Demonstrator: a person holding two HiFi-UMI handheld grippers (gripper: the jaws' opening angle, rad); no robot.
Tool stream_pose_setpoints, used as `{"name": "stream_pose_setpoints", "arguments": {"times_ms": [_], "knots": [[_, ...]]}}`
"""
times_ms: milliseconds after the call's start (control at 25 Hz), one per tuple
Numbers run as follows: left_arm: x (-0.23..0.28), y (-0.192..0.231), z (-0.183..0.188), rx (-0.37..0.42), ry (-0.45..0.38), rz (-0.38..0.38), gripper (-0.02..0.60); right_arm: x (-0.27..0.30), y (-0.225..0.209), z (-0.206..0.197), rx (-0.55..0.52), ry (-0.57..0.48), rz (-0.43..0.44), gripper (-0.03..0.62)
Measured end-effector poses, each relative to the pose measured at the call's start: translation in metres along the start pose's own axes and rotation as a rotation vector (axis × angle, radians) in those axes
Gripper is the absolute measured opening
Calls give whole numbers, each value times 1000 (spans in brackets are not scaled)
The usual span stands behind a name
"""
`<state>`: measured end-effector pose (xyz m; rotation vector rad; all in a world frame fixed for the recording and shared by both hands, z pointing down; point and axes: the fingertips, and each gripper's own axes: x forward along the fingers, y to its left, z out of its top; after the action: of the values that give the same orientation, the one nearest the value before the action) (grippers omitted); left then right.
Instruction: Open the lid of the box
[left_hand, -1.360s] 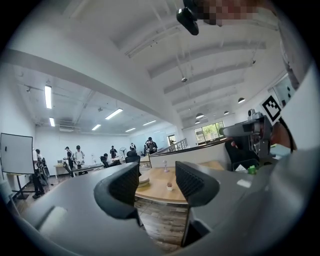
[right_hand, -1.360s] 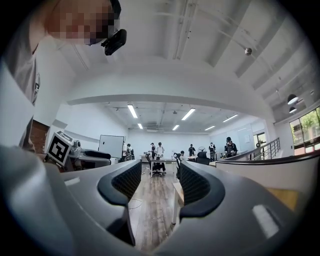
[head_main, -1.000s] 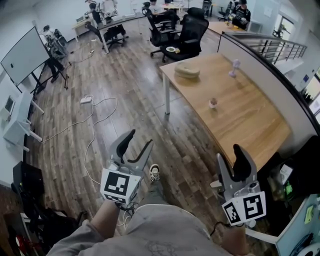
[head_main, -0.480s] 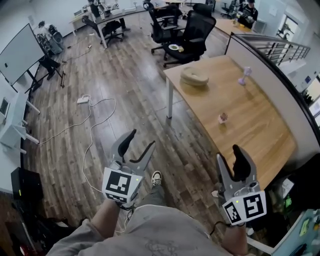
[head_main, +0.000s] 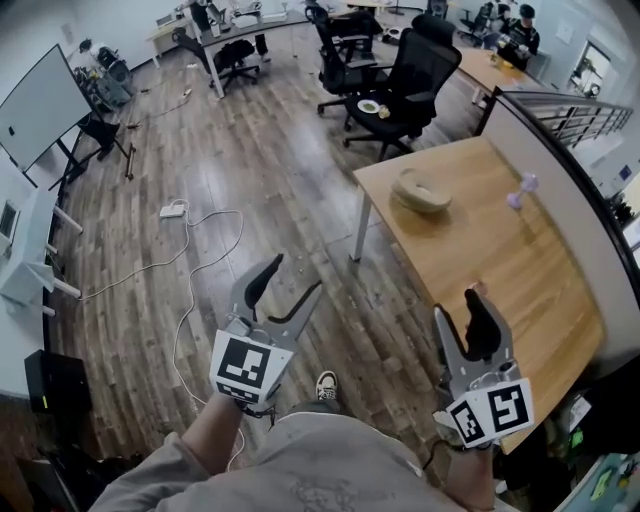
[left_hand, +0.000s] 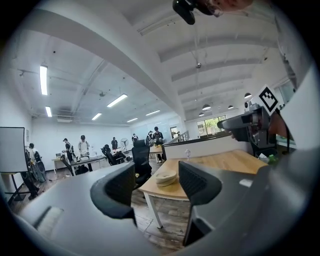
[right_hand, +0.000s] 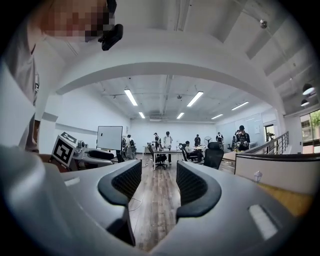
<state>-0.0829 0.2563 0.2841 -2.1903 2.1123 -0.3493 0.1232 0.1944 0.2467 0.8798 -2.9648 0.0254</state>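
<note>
A round beige box (head_main: 420, 190) with its lid on sits at the far end of the wooden table (head_main: 500, 270); it also shows in the left gripper view, box (left_hand: 166, 177), well beyond the jaws. My left gripper (head_main: 297, 277) hangs over the floor, left of the table, open; its jaws have just been opening, with nothing between them. My right gripper (head_main: 460, 308) is over the table's near left edge, open and empty. Both point level, far short of the box.
A small pink ornament (head_main: 524, 186) stands past the box by the grey partition (head_main: 560, 160). Black office chairs (head_main: 415, 75) stand beyond the table. A white cable and power strip (head_main: 172, 210) lie on the wood floor to the left. People sit at far desks.
Both grippers have been carried forward across the floor, so the table and box now lie further right and nearer. The left jaws stand a little wider.
</note>
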Motion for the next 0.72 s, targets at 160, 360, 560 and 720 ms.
{"name": "stream_pose_setpoints", "arguments": {"times_ms": [160,360,560,720], "knots": [[30,40,2,3,-11,-20,272,50,-4,14,5,-21,-5,222],[66,71,-1,-12,-1,-46,272,95,-14,21,-10,18,-12,222],[106,74,-6,-33,8,-81,273,118,-46,11,-4,44,-45,222],[146,82,-9,-23,-5,-103,275,145,-75,-3,11,59,-67,222]]}}
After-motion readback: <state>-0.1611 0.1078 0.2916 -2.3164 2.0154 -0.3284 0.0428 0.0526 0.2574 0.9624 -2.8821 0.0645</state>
